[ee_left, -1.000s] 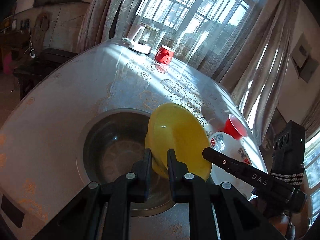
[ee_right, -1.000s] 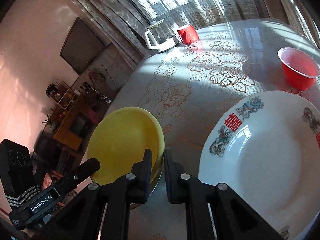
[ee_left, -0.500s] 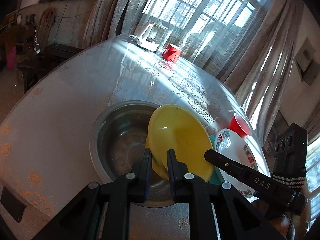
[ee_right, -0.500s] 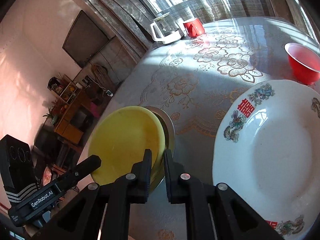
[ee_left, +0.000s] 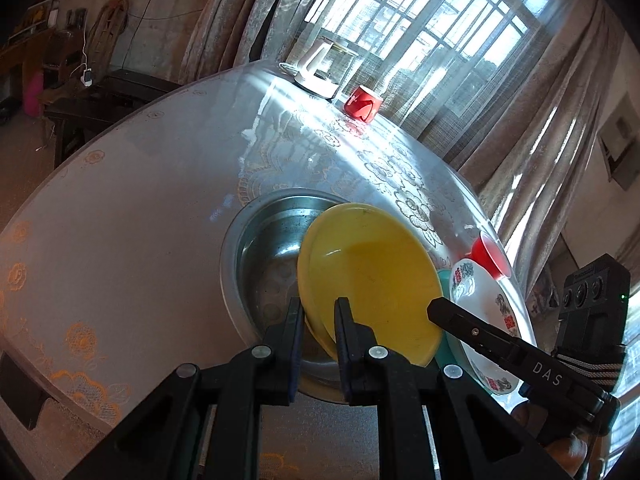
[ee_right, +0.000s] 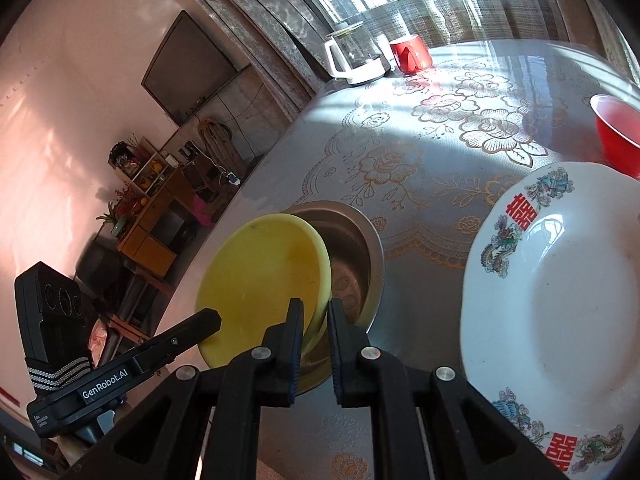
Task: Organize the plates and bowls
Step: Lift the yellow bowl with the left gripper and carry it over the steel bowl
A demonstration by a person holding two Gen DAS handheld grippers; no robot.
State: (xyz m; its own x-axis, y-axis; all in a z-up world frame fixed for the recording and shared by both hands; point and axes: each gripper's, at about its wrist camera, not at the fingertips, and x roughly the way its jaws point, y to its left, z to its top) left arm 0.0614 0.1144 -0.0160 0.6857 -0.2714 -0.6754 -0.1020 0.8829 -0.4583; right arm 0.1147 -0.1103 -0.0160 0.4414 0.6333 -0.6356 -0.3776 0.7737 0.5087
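My left gripper [ee_left: 317, 312] and my right gripper [ee_right: 315, 314] are both shut on the rim of a yellow bowl [ee_left: 372, 284], from opposite sides. The yellow bowl [ee_right: 260, 280] hangs tilted above a steel basin [ee_left: 272, 256] on the table. The steel basin [ee_right: 360, 256] shows behind the bowl in the right wrist view. A white plate with red characters [ee_right: 560, 304] lies to the right; it also shows in the left wrist view [ee_left: 484, 312], on something teal [ee_left: 444, 284].
A red plastic cup [ee_right: 616, 132] stands beyond the white plate. A red mug [ee_left: 362, 104] and a white-handled glass jug [ee_left: 320, 68] stand at the far table edge by the curtained window. The tablecloth [ee_right: 420, 152] has a floral pattern.
Both grippers have risen and pulled back with the yellow bowl. The basin and the plate look smaller and farther below.
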